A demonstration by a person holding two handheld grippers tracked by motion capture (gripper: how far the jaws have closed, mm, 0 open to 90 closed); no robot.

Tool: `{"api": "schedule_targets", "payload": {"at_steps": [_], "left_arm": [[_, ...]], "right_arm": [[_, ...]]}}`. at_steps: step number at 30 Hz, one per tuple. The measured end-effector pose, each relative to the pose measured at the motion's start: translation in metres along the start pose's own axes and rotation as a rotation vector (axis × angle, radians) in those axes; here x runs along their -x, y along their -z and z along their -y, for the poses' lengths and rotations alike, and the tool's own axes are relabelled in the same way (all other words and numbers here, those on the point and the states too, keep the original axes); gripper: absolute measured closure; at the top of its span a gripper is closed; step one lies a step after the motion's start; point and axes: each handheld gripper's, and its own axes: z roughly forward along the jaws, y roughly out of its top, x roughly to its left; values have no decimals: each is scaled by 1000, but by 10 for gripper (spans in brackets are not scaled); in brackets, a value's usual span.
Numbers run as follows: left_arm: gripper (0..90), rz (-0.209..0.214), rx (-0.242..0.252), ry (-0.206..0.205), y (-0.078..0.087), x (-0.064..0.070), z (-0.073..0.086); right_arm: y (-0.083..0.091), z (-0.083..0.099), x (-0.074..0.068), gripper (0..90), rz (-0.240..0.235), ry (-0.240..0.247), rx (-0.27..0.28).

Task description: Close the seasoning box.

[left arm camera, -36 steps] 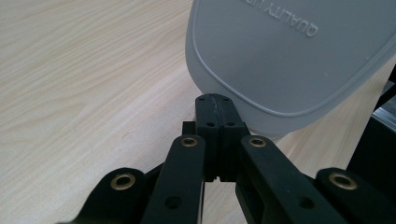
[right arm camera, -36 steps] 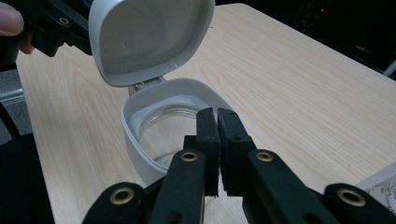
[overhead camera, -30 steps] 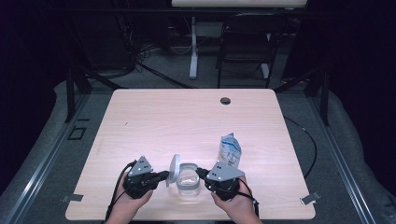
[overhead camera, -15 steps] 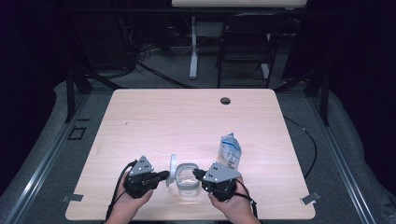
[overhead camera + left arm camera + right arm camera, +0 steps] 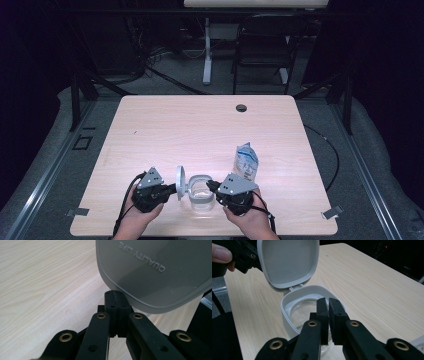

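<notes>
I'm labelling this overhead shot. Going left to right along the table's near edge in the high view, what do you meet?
Left tongs → upright hinged lid → open clear container → right tongs → blue-and-white pouch.

A light wooden table (image 5: 200, 130) has a dark round hole (image 5: 241, 107) at its 12 o'clock edge. A blue-and-white pouch (image 5: 247, 161) stands at about 4 o'clock. Beyond, a chair (image 5: 262, 47) stands on the dark floor.
</notes>
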Motion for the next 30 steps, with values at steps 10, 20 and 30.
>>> {"api": "schedule_targets", "payload": {"at_steps": [10, 20, 30], "left_arm": [[889, -18, 21, 16, 5, -4, 1], [785, -28, 51, 49, 6, -10, 6], [651, -51, 77, 79, 5, -15, 15]], "right_arm": [[2, 2, 1, 843, 9, -7, 1], [6, 6, 6, 762, 24, -26, 6], [14, 14, 13, 653, 65, -48, 5]]}}
